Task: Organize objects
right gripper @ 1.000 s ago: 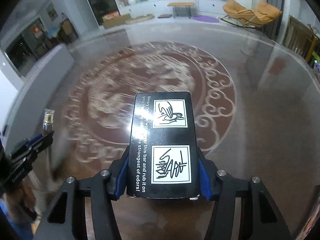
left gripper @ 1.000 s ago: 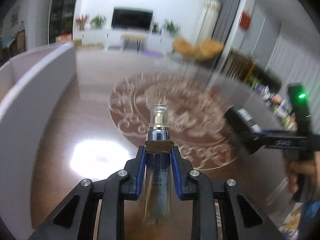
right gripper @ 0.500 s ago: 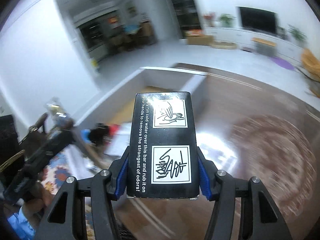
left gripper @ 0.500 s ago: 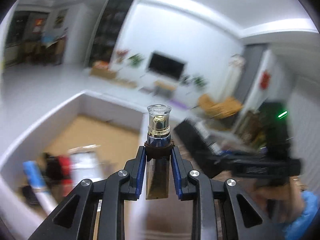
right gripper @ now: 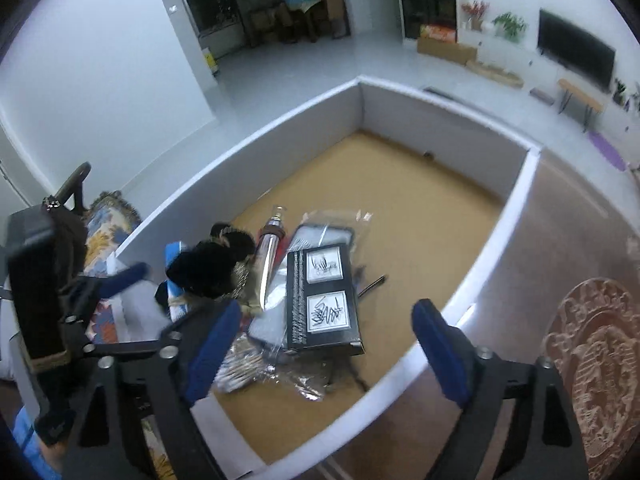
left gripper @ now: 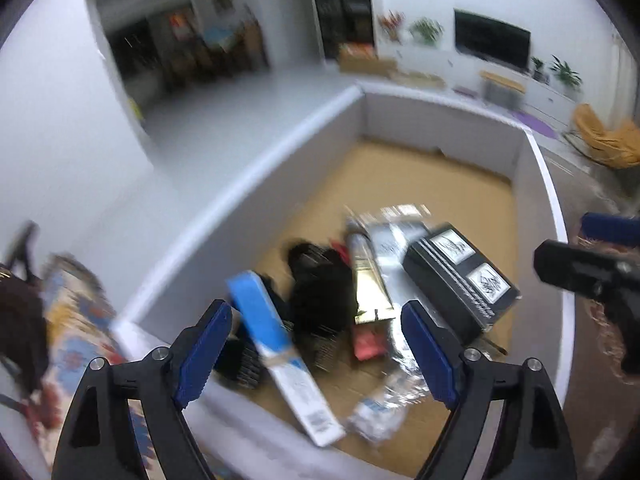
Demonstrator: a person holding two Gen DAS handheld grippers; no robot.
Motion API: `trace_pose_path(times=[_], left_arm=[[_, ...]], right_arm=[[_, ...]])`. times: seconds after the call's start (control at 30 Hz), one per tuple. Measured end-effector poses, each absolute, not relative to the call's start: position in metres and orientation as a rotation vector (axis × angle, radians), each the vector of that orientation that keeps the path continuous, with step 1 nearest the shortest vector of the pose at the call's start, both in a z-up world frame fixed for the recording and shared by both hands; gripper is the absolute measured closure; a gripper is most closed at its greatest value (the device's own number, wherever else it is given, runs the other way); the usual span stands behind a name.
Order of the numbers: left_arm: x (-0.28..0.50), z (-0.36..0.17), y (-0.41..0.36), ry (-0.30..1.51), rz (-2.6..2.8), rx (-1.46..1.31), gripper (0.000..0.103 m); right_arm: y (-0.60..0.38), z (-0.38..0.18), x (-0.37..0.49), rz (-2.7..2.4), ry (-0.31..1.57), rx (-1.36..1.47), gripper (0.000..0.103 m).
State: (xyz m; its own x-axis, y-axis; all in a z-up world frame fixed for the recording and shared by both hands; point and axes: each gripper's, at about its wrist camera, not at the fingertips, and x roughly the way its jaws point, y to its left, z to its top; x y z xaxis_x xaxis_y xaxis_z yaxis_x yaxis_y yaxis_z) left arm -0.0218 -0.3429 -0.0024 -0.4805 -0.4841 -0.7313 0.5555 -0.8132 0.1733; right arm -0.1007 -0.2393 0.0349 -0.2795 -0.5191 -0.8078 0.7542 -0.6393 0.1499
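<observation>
Both grippers' jaws have just been opening and are standing wide, nothing between them: left gripper (left gripper: 316, 344), right gripper (right gripper: 328, 344). The black box (right gripper: 324, 300) with two white scribble labels is lying beside the gold tube (left gripper: 370, 280) in the white bin (right gripper: 496, 216).

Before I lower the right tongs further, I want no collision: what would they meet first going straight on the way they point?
Likely the black box lying in the white bin, just ahead of the open right tongs; depth is hard to judge.
</observation>
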Motion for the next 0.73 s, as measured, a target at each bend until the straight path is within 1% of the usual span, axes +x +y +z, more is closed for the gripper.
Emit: trace_pose_path(times=[0.1,0.13,0.17,0.2,0.23,0.33,0.43,0.63,0.73], left_arm=[[-0.009,0.009,-0.338,0.072,-2.271,0.965,0.016],[-0.003,0.014,-0.337,0.076,-2.259,0.939,0.014],[0.000,0.021,-0.330,0.076,-2.242,0.925,0.007],[0.001,0.024,-0.328,0.061,-2.225,0.927,0.002],[0.001,0.026,-0.326,0.024,-2.201,0.942,0.000],[-0.001,0.030,-0.318,-0.051,-2.157,0.991,0.000],[0.002,0.033,-0.318,0.008,-2.179,0.998,0.000],[0.006,0.029,-0.334,0.202,-2.211,1.041,0.000],[0.011,0.029,-0.336,0.256,-2.242,1.007,0.000]], right_arm=[[-0.236,0.050,-0.100,-2.050,0.392,1.057,0.012],[-0.234,0.053,-0.099,-2.064,0.414,1.036,0.011],[-0.233,0.056,-0.097,-2.077,0.442,1.015,0.011],[-0.233,0.059,-0.096,-2.086,0.464,0.999,0.011],[-0.235,0.060,-0.093,-2.093,0.483,0.986,0.011],[-0.235,0.062,-0.087,-2.105,0.528,0.958,0.011],[-0.234,0.060,-0.085,-2.105,0.546,0.949,0.011],[-0.234,0.059,-0.087,-2.103,0.542,0.954,0.011],[-0.233,0.061,-0.087,-2.104,0.542,0.949,0.011]])
